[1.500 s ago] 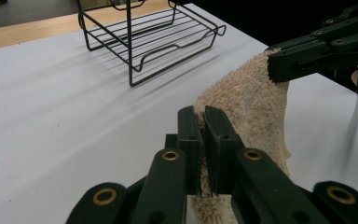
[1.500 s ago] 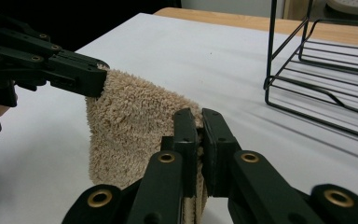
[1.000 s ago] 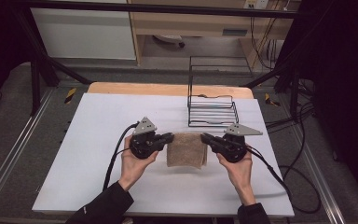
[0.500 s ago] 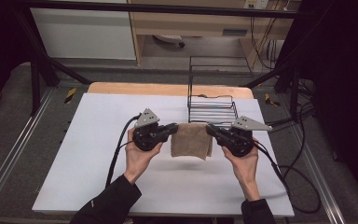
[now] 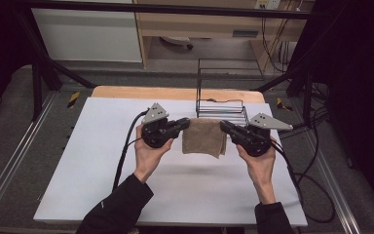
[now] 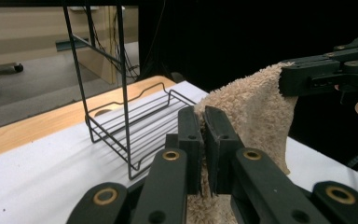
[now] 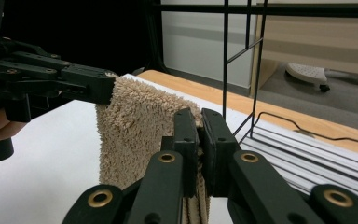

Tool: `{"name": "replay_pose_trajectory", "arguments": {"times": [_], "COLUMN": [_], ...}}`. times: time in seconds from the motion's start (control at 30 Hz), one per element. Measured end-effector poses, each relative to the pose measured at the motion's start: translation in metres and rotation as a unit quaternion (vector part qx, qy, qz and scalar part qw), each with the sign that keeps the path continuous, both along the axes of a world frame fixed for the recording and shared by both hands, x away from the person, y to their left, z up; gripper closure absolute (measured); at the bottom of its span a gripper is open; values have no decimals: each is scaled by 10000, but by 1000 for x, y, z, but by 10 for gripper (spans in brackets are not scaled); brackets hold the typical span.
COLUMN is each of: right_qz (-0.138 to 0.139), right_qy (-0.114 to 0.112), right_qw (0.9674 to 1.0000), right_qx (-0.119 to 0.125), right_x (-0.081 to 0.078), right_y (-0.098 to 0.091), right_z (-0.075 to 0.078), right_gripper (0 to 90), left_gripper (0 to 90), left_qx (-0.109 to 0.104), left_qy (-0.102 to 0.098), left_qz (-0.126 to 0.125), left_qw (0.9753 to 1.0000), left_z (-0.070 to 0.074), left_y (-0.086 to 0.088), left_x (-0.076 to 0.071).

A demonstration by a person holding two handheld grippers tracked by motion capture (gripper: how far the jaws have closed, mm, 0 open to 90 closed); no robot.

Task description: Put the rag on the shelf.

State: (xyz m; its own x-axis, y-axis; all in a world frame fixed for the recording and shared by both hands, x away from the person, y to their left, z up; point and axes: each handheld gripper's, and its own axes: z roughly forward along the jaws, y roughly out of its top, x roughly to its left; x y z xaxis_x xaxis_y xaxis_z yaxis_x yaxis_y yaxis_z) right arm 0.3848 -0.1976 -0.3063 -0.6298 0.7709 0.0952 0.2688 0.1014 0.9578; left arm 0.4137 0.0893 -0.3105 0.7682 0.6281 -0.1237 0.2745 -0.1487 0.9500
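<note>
We see white table (image 5: 102, 161), wire rack (image 5: 221, 105), dark room; left gripper (image 5: 185, 124), right gripper (image 5: 224, 126) both clamped on towel (image 5: 203, 137).

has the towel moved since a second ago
Yes. The towel has gone up off the table and toward the wire rack; its top edge now nearly reaches the rack's front.

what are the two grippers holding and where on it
A tan towel. The left gripper is shut on its upper left corner, the right gripper on its upper right corner; the rest hangs below.
</note>
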Motion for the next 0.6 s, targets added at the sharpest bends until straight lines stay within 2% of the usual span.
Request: {"name": "replay_pose_trajectory", "arguments": {"times": [0.6], "right_qz": [-270], "right_qy": [-409], "right_qw": [9988], "right_qx": [48], "right_x": [9], "right_y": [-7], "right_z": [27], "right_gripper": [860], "left_gripper": [853], "left_qx": [-170], "left_qy": [-354], "left_qz": [56], "left_qw": [9992], "left_z": [25], "left_y": [-13], "left_x": [11]}}
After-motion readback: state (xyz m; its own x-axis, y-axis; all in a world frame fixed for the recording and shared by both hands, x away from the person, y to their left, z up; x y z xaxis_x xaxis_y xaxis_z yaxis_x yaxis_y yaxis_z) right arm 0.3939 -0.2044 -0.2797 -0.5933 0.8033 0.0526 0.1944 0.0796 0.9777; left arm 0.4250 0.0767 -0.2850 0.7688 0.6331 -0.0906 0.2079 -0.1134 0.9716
